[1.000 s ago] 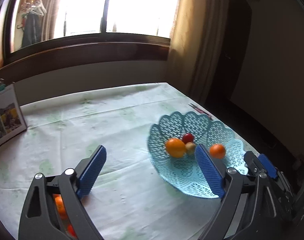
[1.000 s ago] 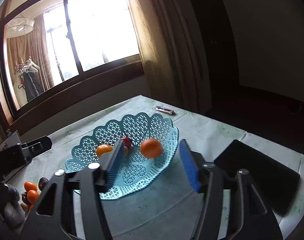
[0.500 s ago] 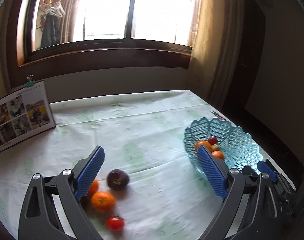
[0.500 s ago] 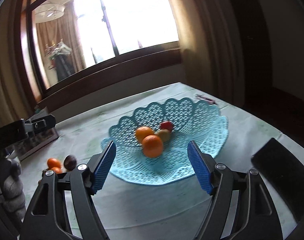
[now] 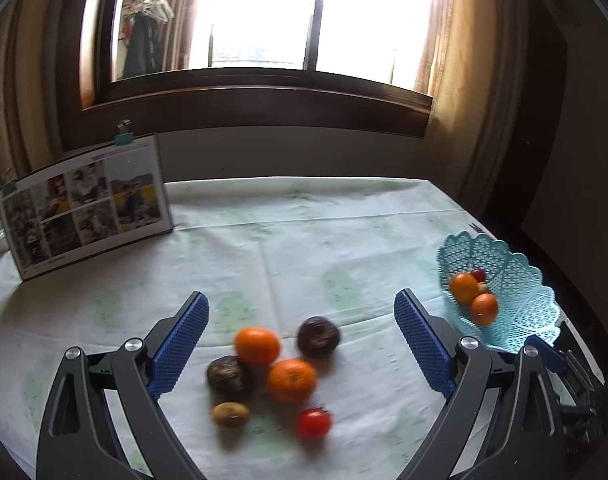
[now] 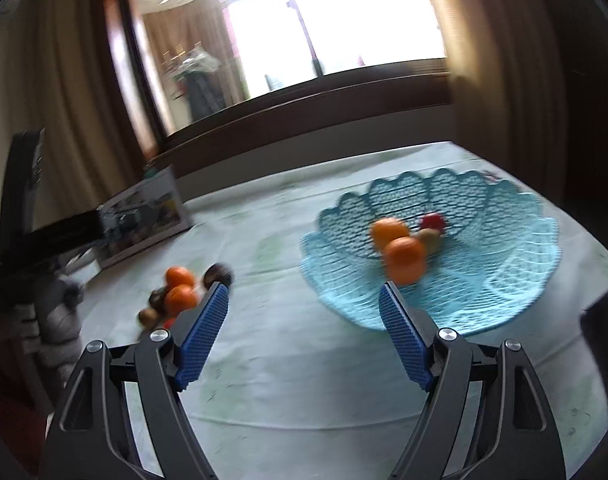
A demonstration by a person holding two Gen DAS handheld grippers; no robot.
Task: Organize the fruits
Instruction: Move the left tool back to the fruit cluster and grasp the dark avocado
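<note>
Fruits (image 5: 278,372) clustered loose on the table (image 5: 304,240), directly ahead of the left gripper (image 5: 300,344) and framed between its blue fingers (image 5: 180,344). Two oranges, two dark round fruits, a small brownish one and a red tomato (image 5: 313,423), all touching or just beside one another. Nearest the fingers: the tomato and the brownish fruit; farther back, the orange (image 5: 257,345) and one dark fruit. Left fingers spread wide, nothing held, not yet down among the pile.

Blue basket (image 5: 519,300) well off to the right in the left view, already holding two oranges, a red fruit and a small pale one. From the right wrist, the same basket (image 6: 503,280) ahead and to the right, the loose pile (image 6: 180,292) off to the left past the left-hand finger. Right gripper (image 6: 304,340) wide apart with nothing between the fingers, having just been opening; the orange (image 6: 405,260) closest to it resting in the basket, clear of the pads.

Judged from this: left hand much the nearer to the loose fruit, and aimed straight at it; right hand nearer the basket. Round fruits, so no long axis to line up with. Likely catch: fruits packed tight, so closing on one could nudge neighbours into rolling.
</note>
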